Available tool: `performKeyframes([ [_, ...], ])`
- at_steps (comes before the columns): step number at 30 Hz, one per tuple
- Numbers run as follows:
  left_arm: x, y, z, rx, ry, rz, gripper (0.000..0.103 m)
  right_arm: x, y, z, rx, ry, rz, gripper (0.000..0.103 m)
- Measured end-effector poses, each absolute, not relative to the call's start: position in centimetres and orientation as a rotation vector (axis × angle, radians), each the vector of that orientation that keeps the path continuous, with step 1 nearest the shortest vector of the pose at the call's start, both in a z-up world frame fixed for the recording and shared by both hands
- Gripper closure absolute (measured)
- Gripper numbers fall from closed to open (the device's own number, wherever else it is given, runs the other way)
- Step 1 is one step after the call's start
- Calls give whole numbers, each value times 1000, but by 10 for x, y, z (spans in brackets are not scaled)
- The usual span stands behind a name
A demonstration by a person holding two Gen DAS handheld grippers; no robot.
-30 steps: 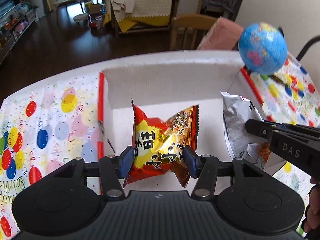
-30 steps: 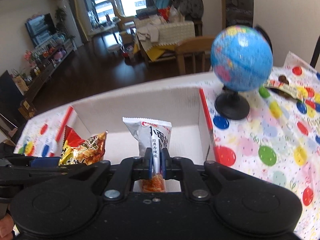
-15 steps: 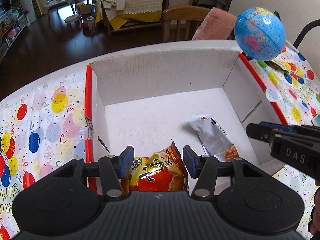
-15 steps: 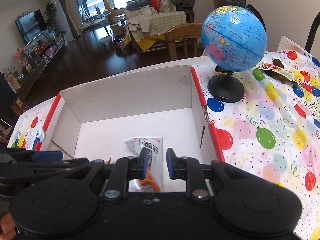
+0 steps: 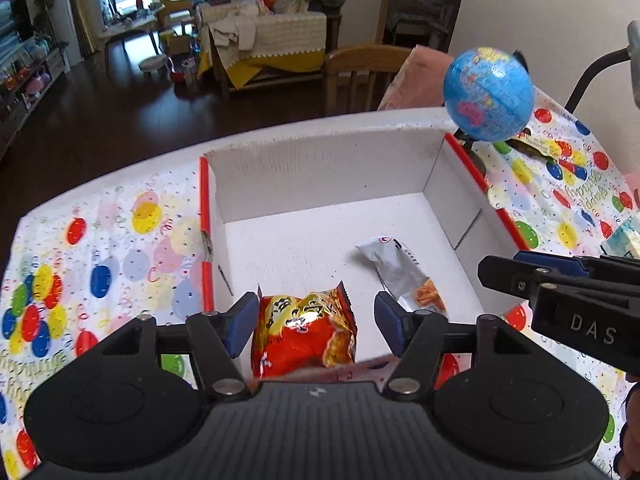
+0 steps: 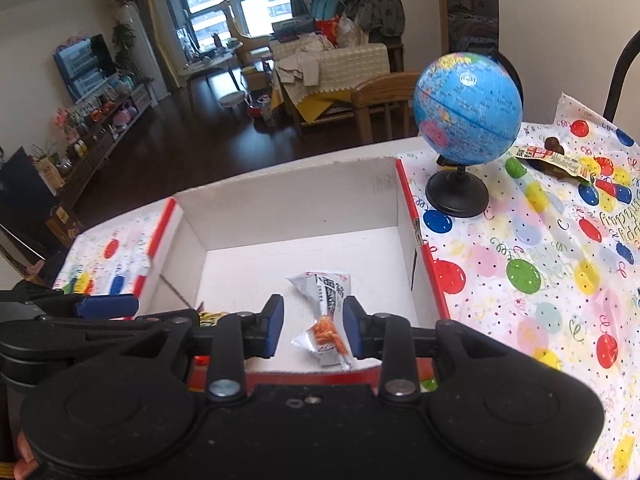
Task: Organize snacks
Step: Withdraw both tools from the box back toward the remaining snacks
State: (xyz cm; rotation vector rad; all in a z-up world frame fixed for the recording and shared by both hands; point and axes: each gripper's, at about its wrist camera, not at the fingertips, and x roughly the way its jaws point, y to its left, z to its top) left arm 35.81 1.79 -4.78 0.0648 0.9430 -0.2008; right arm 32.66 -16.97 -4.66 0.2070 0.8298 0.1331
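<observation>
A white cardboard box [image 5: 320, 168] with red edges sits on the balloon-print tablecloth. A red and gold snack bag [image 5: 304, 332] lies on its floor near the front wall. A silver snack packet [image 5: 400, 276] lies to its right, also seen as the silver packet [image 6: 326, 312] in the right wrist view. My left gripper [image 5: 312, 326] hovers above the red bag, jaws opening, pads clear of it. My right gripper [image 6: 312, 326] hangs above the silver packet, jaws opening, not pressing it. The right gripper's side [image 5: 560, 280] shows at the left view's right edge.
A blue globe [image 6: 466, 110] on a black stand [image 6: 458, 194] stands right of the box. A brown and yellow wrapper [image 6: 556, 160] lies behind it on the tablecloth [image 6: 540, 260]. A wooden chair [image 5: 360, 72] stands beyond the table's far edge.
Both snacks were let go and now lie on the box floor. Both grippers opened and drew back and up from the box.
</observation>
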Motion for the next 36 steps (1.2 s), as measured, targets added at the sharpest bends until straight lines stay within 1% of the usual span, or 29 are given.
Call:
performKeyframes([
  [6, 326, 12, -25, 66, 906, -167, 37, 300, -180, -32, 204, 796, 164, 60],
  [8, 315, 10, -19, 60, 896, -157, 36, 291, -184, -28, 203, 785, 171, 54],
  [10, 305, 6, -13, 63, 886, -146, 36, 281, -189, -23, 199, 770, 180, 50],
  [14, 285, -1, -3, 62, 861, -127, 32, 266, -197, -15, 192, 746, 197, 39],
  [23, 246, -13, 13, 48, 832, -93, 31, 234, -212, -1, 192, 706, 237, 19],
  [24, 242, -14, 14, 44, 830, -93, 26, 231, -213, 1, 192, 704, 238, 19],
  [26, 234, -17, 17, 41, 832, -95, 21, 223, -216, 3, 192, 699, 248, 16],
  [34, 193, -19, 25, -6, 805, -74, 21, 191, -227, 7, 187, 672, 305, 12],
  [36, 182, -19, 26, -14, 802, -77, 17, 183, -228, 6, 187, 670, 323, 11],
])
